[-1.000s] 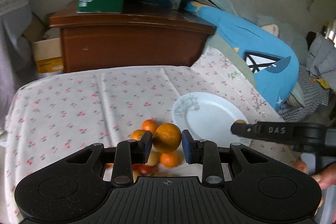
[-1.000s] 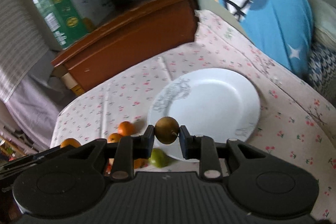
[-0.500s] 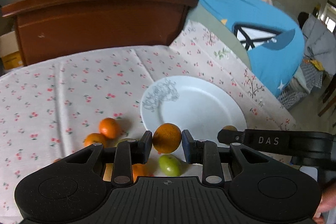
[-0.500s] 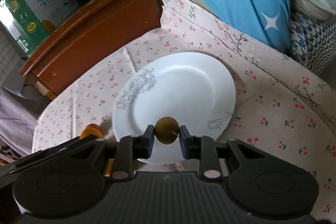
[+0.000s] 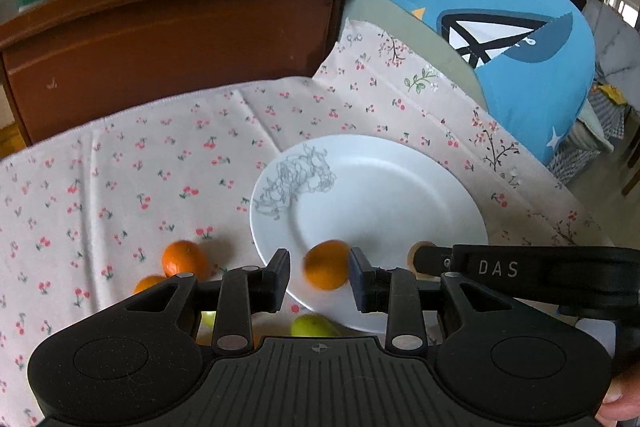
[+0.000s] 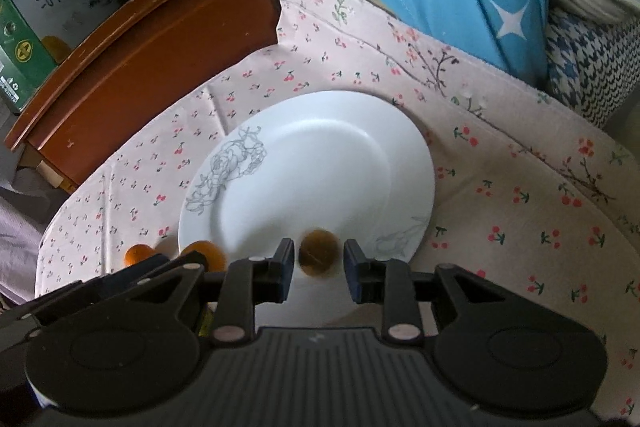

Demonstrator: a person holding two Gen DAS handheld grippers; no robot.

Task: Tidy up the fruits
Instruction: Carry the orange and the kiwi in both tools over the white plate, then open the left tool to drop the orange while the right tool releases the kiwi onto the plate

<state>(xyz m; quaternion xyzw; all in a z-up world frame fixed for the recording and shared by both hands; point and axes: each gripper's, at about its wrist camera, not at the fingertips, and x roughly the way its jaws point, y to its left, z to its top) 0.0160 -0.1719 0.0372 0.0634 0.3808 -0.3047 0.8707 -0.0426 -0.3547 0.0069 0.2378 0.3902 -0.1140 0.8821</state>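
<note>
A white plate [image 5: 384, 195] lies on the cherry-print cloth; it also shows in the right wrist view [image 6: 320, 163]. My left gripper [image 5: 319, 277] is open over the plate's near rim, and a blurred orange [image 5: 326, 264] sits loose between its fingers. My right gripper [image 6: 319, 267] is open over the plate's near edge, and a blurred brown fruit [image 6: 319, 254] sits loose between its fingers. Two oranges [image 5: 182, 259] lie on the cloth left of the plate, and a green fruit [image 5: 312, 325] lies near the left gripper's body.
A brown wooden cabinet [image 5: 172, 39] with boxes on top stands behind the table. A blue plush cushion [image 5: 500, 27] lies at the right. The right gripper's finger [image 5: 520, 267] reaches across the lower right of the left wrist view.
Both grippers moved over the plate and opened. The orange and the brown fruit were let go and now show blurred between the spread fingers.
</note>
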